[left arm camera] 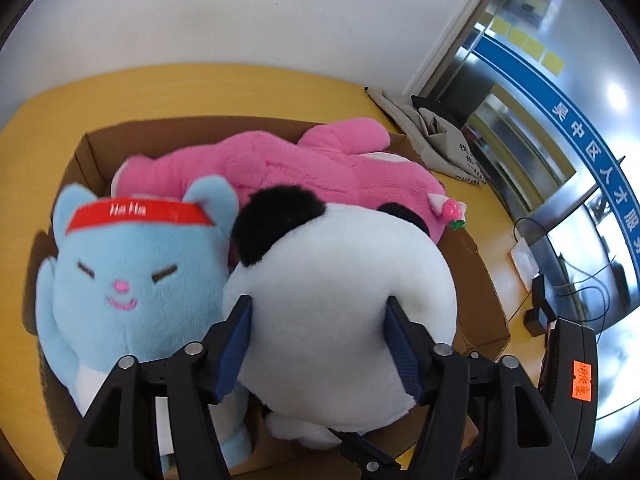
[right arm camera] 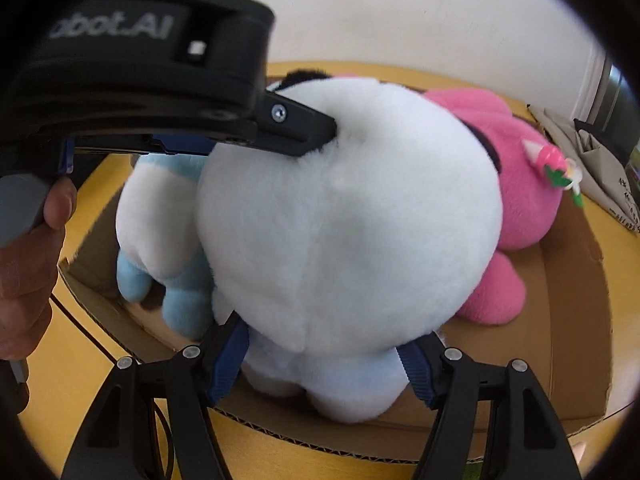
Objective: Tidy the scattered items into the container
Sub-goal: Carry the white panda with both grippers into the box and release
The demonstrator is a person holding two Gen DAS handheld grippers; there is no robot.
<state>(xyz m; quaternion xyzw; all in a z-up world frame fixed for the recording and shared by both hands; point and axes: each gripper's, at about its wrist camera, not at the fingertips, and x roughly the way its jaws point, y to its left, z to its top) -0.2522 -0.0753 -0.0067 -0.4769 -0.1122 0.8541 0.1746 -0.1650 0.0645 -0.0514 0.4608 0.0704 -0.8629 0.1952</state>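
The white plush [left arm camera: 340, 320] fills the middle of both views, back turned, so its face is hidden and only a black ear [left arm camera: 276, 224] shows at its top. It sits in the cardboard box [left arm camera: 86, 152] on the yellow counter [left arm camera: 240, 88], hiding much of the box floor.

The left tool [left arm camera: 320, 344] has its blue-padded fingers spread wide and pressed into either side of the white plush's body, clamped on it. The right tool [right arm camera: 324, 364] grips the same toy lower down, its fingers dug into the fur on both sides near the feet.

Left of the left tool, its own view shows the blue plush [left arm camera: 132, 276] with its face and red headband; the right wrist view catches only its belly and legs. Beyond both tools lies the pink plush [left arm camera: 288, 164]. Only the right wrist view shows the left tool's body and the hand [right arm camera: 24, 264] holding it.
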